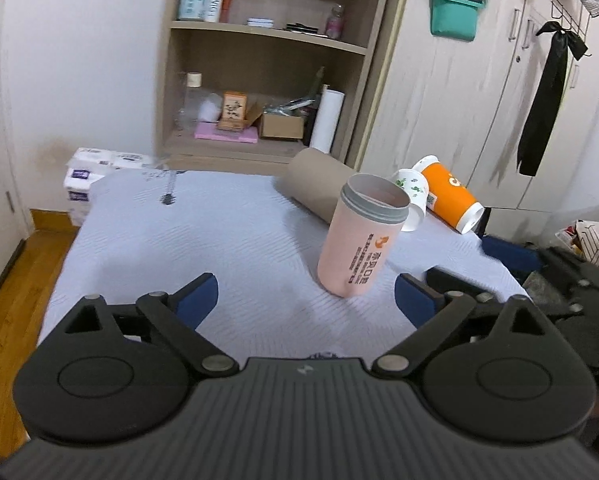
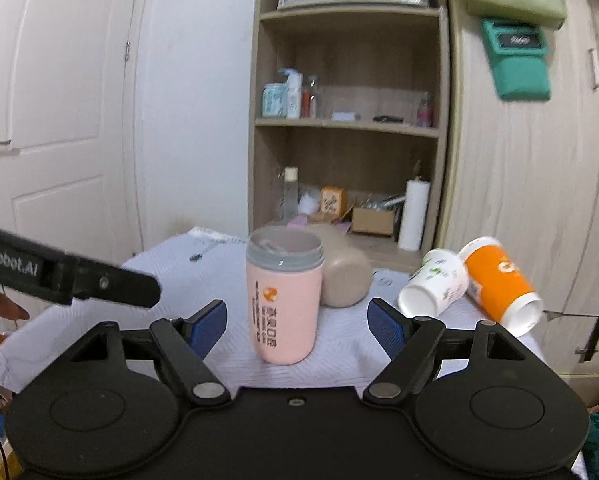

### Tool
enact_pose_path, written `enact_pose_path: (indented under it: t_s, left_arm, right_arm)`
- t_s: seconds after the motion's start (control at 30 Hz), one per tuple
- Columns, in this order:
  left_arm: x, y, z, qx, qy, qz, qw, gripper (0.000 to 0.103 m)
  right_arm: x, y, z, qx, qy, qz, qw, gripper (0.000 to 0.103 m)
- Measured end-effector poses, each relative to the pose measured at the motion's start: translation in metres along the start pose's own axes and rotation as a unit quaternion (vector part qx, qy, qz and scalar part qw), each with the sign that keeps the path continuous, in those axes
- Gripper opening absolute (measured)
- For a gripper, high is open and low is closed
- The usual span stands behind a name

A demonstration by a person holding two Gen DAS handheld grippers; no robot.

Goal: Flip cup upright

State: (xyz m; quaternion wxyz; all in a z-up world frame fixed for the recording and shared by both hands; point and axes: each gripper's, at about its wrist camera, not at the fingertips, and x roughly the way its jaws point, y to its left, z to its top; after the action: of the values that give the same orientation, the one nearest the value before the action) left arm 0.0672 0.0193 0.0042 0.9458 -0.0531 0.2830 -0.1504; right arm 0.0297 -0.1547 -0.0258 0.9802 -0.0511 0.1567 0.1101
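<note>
The pink cup [image 2: 284, 300] is standing upright, mouth up, on the white-covered desk [image 2: 351, 356], just ahead of the right hand-held gripper [image 2: 297, 326], whose blue pads are spreading wide apart with the cup's base between them, not touching. The left hand-held gripper [image 1: 305, 298] is also gaping open, holding nothing, the pink cup [image 1: 359, 236] ahead and slightly right of it. Beyond, a white paper cup [image 2: 433, 282] and an orange cup [image 2: 499, 284] are lying on their sides.
</note>
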Motion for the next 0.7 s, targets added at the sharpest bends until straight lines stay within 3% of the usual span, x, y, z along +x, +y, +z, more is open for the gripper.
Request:
enact_pose_path:
  t_s: [0.2, 0.47, 0.7]
  left_arm:
    - [-0.022, -0.006, -0.007, 0.003, -0.001, 0.055, 0.9985, 0.098]
    - [-0.034, -0.01, -0.021, -0.002, 0.006, 0.068, 0.9977, 0.103]
    - [-0.037, -0.019, -0.03, 0.013, 0.005, 0.077, 0.9969, 0.103]
  right_arm:
    - [-0.034, -0.002, 0.009, 0.013, -0.008, -0.019, 1.0, 0.082]
    - [-0.067, -0.005, 0.007, 0.03, -0.021, -0.063, 0.997, 0.083]
    - [-0.076, 0.0, 0.006, 0.02, -0.009, -0.088, 0.996, 0.101]
